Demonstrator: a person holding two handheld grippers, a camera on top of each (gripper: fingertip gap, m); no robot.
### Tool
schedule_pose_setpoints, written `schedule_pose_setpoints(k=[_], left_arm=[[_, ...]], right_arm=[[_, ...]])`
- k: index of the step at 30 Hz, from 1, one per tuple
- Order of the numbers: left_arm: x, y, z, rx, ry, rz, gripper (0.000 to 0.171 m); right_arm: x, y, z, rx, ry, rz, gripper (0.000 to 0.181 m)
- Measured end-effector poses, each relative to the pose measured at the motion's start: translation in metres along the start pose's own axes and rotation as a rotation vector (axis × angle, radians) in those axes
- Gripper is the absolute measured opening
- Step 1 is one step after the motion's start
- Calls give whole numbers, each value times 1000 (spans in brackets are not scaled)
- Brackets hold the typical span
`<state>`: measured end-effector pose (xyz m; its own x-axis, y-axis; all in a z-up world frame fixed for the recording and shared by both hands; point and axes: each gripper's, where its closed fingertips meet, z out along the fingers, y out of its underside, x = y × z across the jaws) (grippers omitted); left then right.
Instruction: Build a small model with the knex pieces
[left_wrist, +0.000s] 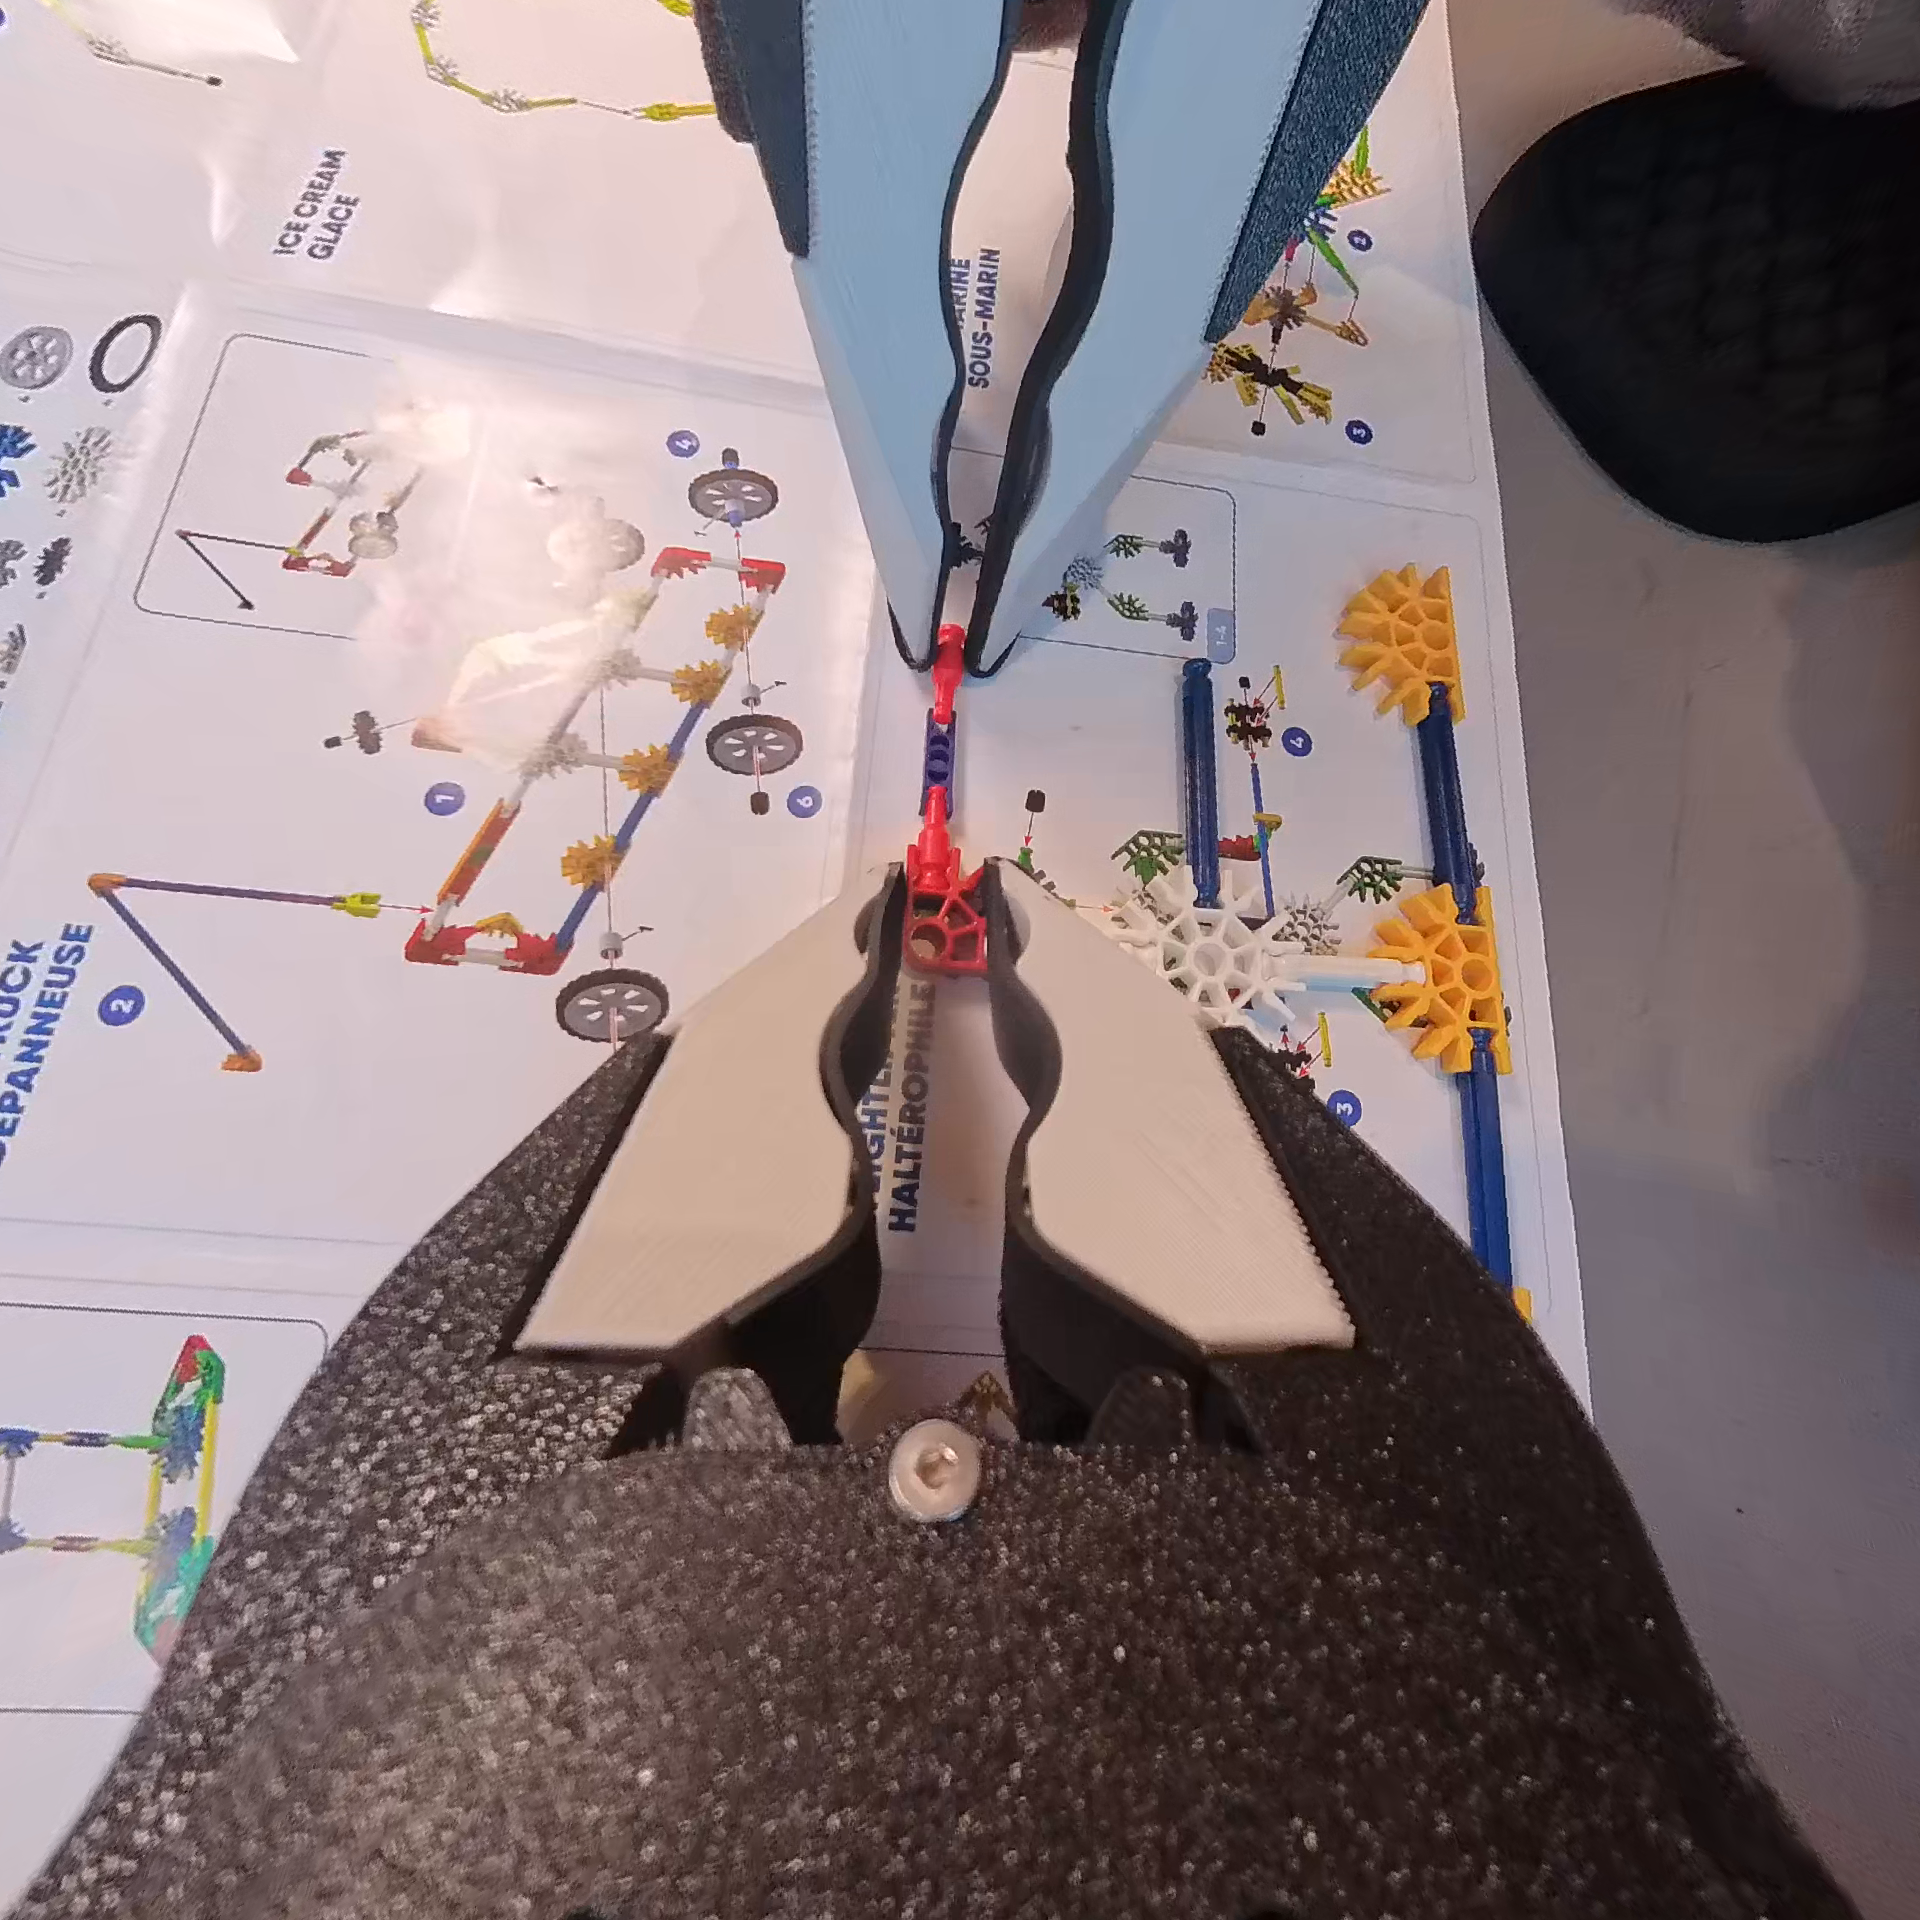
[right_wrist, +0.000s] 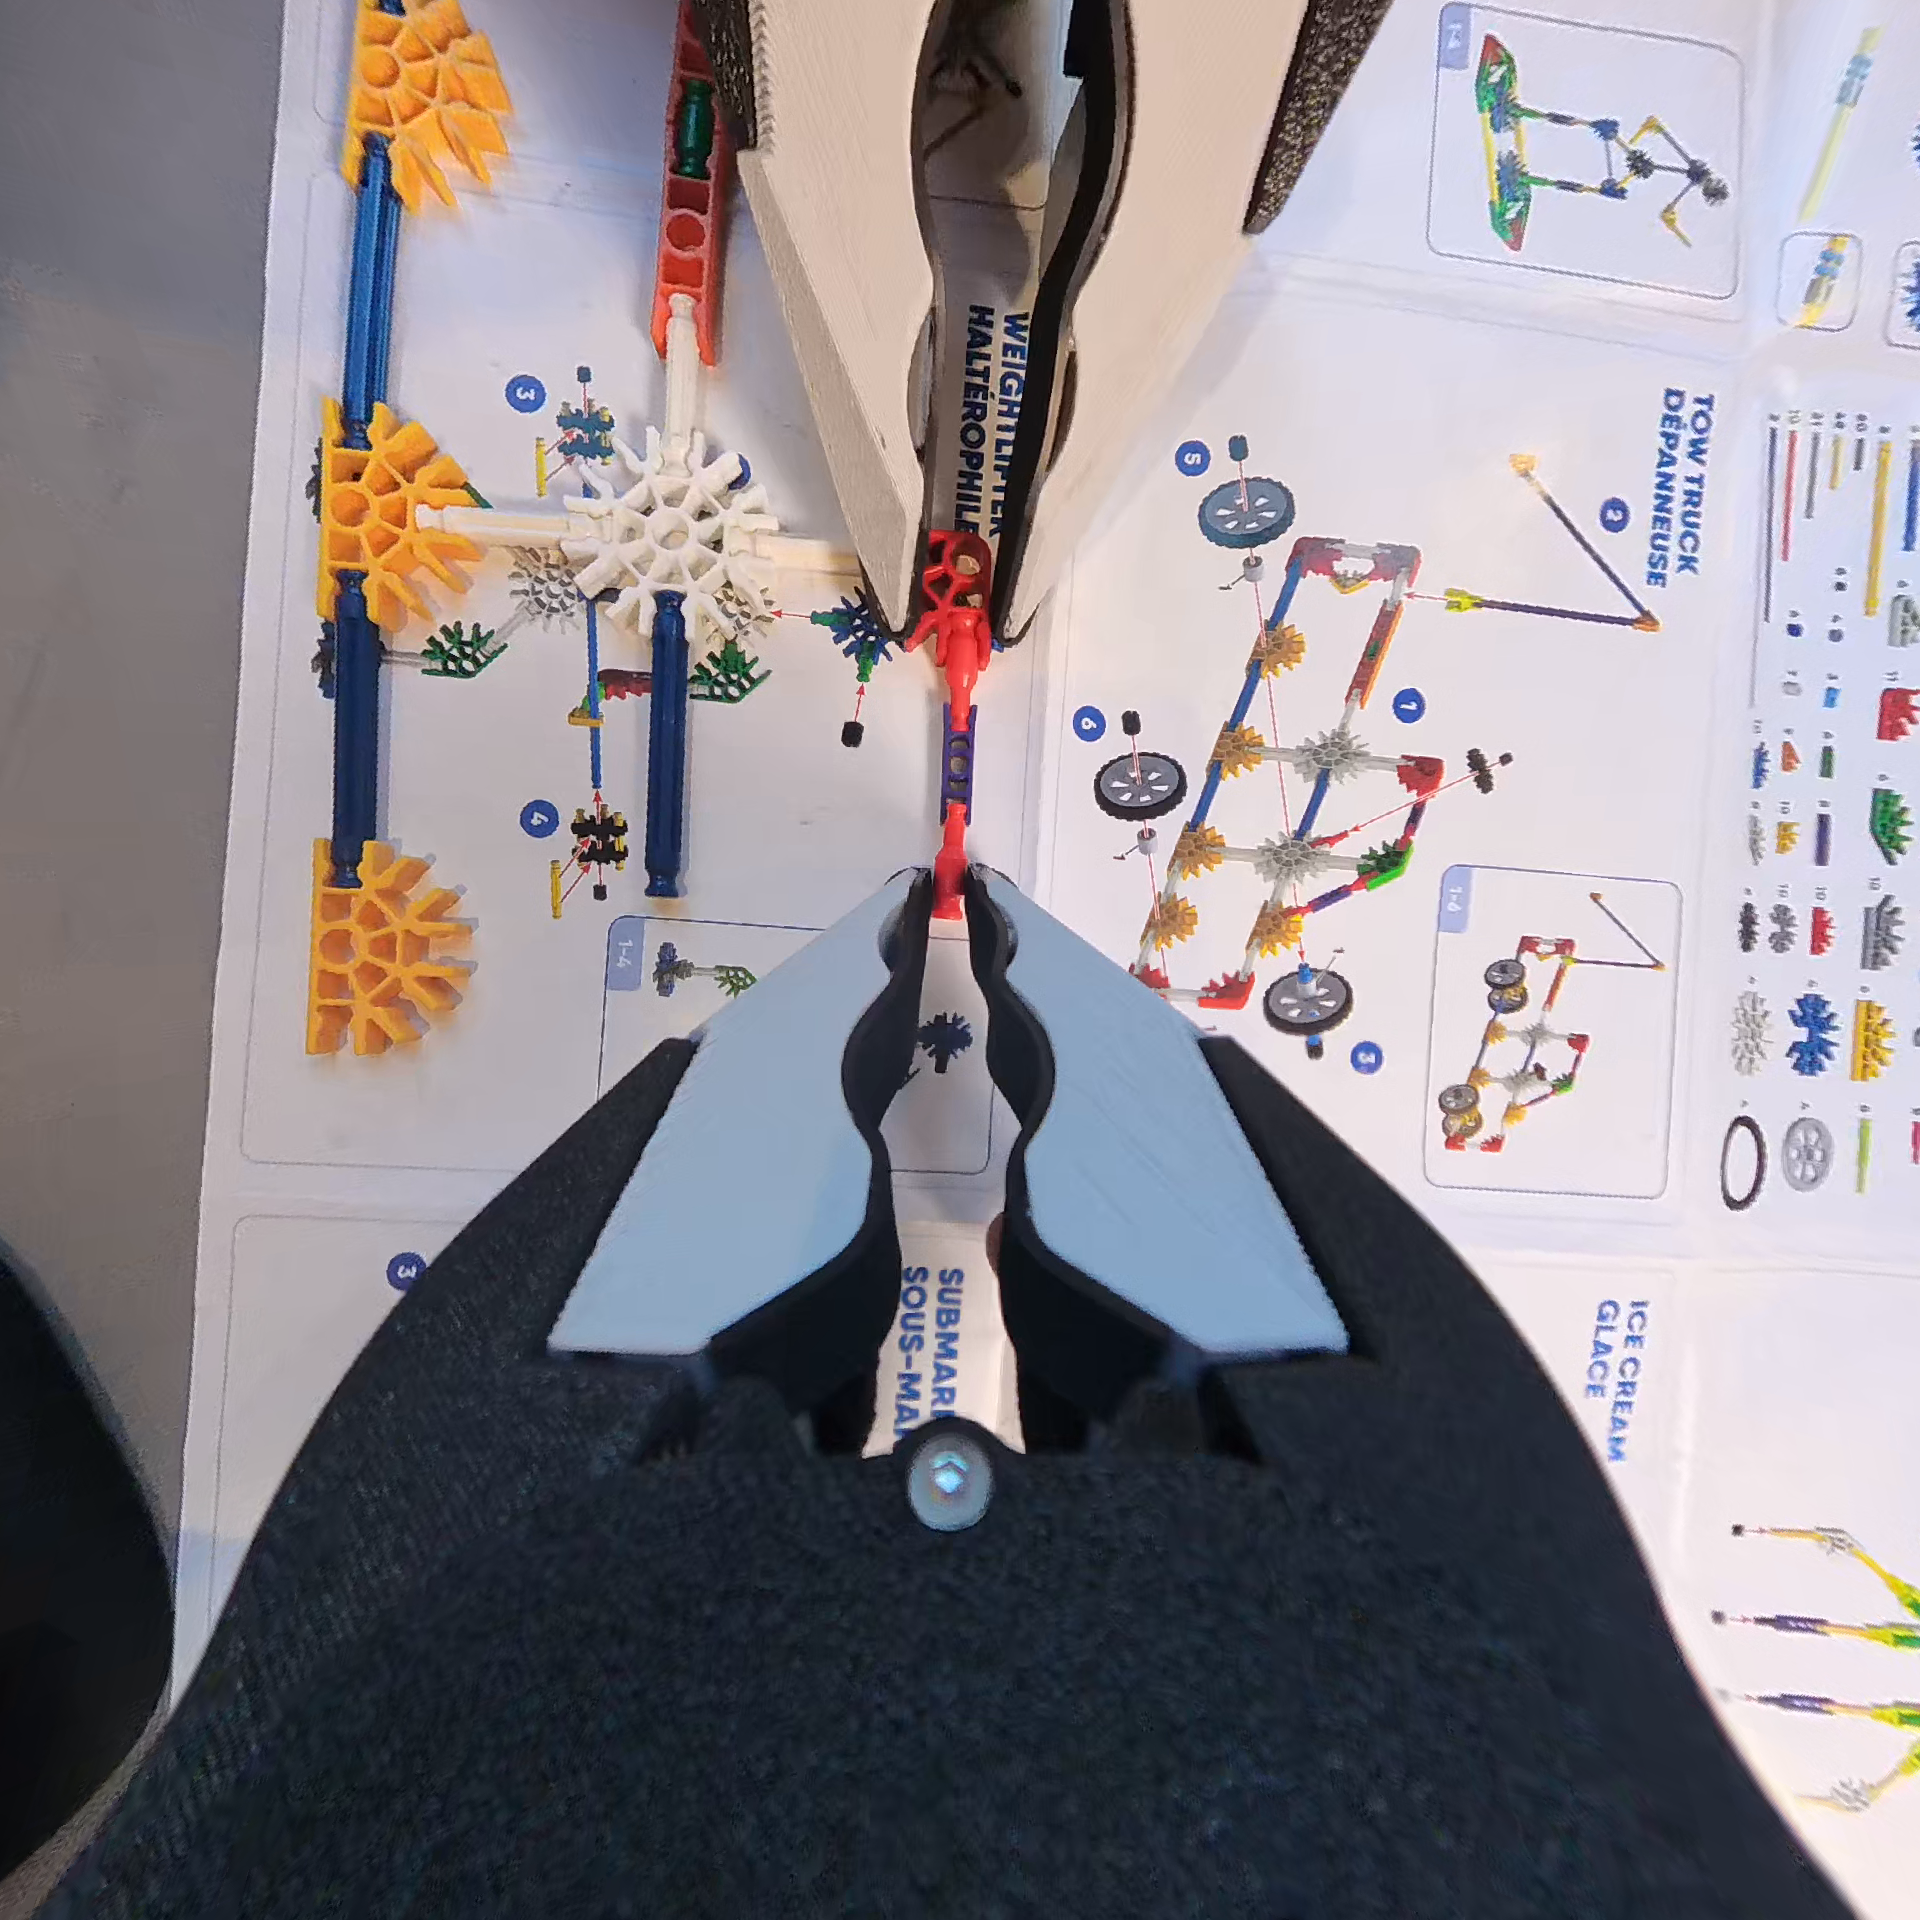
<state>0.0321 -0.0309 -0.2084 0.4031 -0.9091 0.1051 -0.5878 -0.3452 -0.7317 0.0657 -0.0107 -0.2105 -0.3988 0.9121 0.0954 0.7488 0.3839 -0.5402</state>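
Observation:
A small chain of construction-toy parts spans the gap between my two grippers over a printed instruction sheet (left_wrist: 416, 312). My left gripper (left_wrist: 943, 878), with beige fingers, is shut on a red connector (left_wrist: 945, 935). A short red rod (left_wrist: 935, 821) runs from it into a purple connector (left_wrist: 938, 764). My right gripper (right_wrist: 947, 881), with light blue fingers, is shut on the red rod (right_wrist: 949, 847) at the chain's other end. The right wrist view also shows the purple connector (right_wrist: 958, 764), the red connector (right_wrist: 958, 577) and the left gripper (right_wrist: 956, 623). The right gripper (left_wrist: 948, 662) faces me in the left wrist view.
A built frame lies beside the grippers: a white snowflake connector (right_wrist: 670, 540), yellow fan connectors (right_wrist: 384, 509), blue rods (right_wrist: 665, 748) and an orange connector (right_wrist: 688, 218). It also shows in the left wrist view (left_wrist: 1210, 951). A dark rounded object (left_wrist: 1704, 312) sits on the grey table (left_wrist: 1714, 935). Left tips and right tips are each some 20 centimeters from the dark rounded object (left_wrist: 1704, 312).

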Motion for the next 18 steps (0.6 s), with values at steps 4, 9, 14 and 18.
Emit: schedule_pose_setpoints(k=[4, 9, 14, 18], left_arm=[[0, 0, 0, 1, 0, 0, 13], [0, 0, 0, 1, -1, 1, 13], [0, 0, 0, 3, 2, -3, 13], [0, 0, 0, 3, 6, -6, 13]], right_arm=[[0, -1, 1, -21, -9, -14, 6], [1, -1, 1, -36, -7, -12, 8], [3, -7, -4, -5, -9, 11, 9], [3, -13, -5, 0, -28, 37, 0]])
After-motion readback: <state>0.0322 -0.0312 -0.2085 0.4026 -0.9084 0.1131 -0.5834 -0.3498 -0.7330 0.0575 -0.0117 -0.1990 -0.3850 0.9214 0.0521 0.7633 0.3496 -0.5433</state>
